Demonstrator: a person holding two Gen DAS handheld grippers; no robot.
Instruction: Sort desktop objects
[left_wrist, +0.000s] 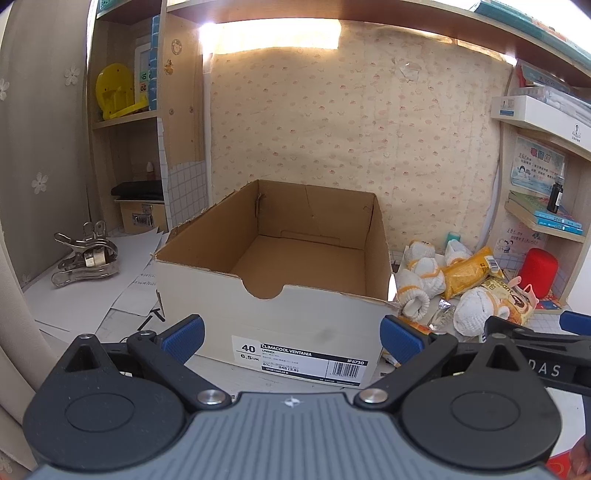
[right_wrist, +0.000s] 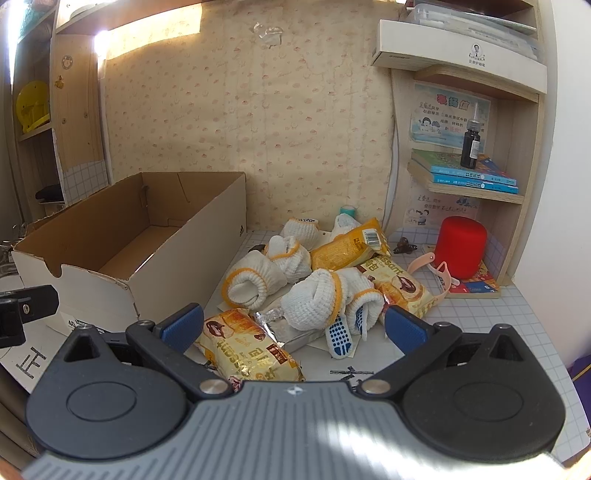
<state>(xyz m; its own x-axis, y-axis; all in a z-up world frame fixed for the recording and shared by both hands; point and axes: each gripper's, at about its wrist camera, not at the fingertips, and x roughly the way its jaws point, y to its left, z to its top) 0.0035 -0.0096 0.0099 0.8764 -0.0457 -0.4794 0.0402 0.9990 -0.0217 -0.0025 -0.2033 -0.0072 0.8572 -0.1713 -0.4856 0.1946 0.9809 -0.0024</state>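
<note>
Right wrist view shows the sorting barely begun, by my reading: the shoebox (right_wrist: 129, 236) stands open with nothing visible on its brown floor, while everything that looks meant for it lies heaped on the desk just to the right of the box. That heap holds several rolled white gloves with yellow cuffs (right_wrist: 314, 295), one of them showing blue grip dots, mixed with croissant packets: one packet (right_wrist: 251, 343) lies nearest, to the right of the box's front corner, a second (right_wrist: 399, 284) sits further right, and a third, yellower one (right_wrist: 347, 245) lies toward the back wall. A silver foil wrapper (right_wrist: 280, 325) is wedged under the gloves. Further right of the box, past the heap, a red cylinder (right_wrist: 461, 245) stands on a book at the foot of the shelf. The right gripper (right_wrist: 291, 328) hovers over the near edge of the heap, jaws apart and holding nothing, the nearest packet lying between and below its blue fingers. From the left wrist view, the left gripper (left_wrist: 291, 339) faces the labelled front wall of the box, jaws likewise spread wide and empty. Nearly all remains: each glove and packet has yet to be picked up and placed.
</note>
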